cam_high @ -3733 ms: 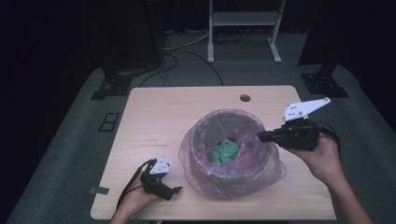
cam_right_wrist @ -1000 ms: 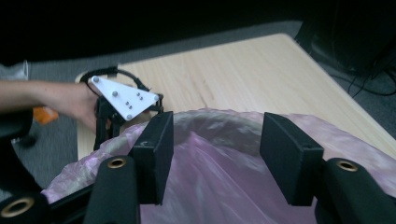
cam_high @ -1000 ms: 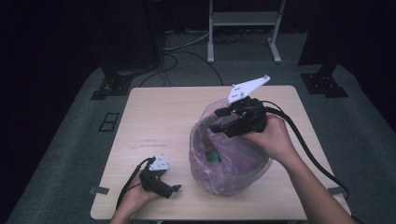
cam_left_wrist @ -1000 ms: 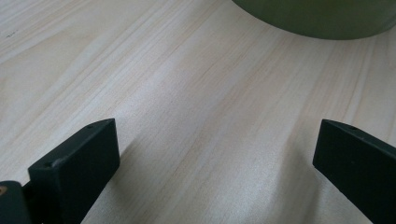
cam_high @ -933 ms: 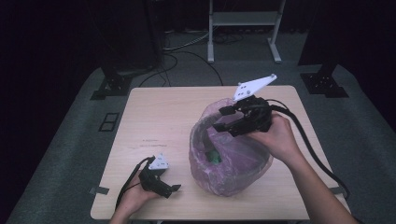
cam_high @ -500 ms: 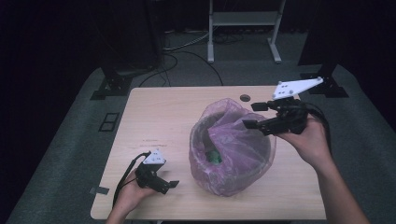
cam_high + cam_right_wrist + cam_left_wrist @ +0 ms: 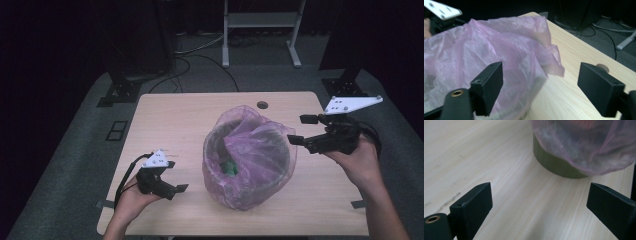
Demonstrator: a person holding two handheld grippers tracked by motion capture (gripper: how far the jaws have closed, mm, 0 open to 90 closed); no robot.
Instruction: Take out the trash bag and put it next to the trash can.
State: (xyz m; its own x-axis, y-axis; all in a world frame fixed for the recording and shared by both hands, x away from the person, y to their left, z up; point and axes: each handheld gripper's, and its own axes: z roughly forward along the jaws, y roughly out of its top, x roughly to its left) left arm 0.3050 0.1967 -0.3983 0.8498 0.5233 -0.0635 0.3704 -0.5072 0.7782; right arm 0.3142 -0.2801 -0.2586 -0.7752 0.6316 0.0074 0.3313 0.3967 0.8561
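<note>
We are holding the right claw (image 7: 300, 131) just off the right edge of the pink bag (image 7: 252, 150), its jaws having just been opening and gripping nothing (the loose flap lies toward its left jaw). The bag is lining the green bin (image 7: 556, 166) at mid-worktop (image 7: 190, 120). Our left claw (image 7: 172, 177) is hanging wide and empty, left of the bin, farther from the flap.

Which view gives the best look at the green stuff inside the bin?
The high view: it looks down past the pink bag into the bin, where the green contents show. The left gripper view gives the bin's olive base under the bag; the right gripper view gives crumpled bag film, contents hidden.
</note>
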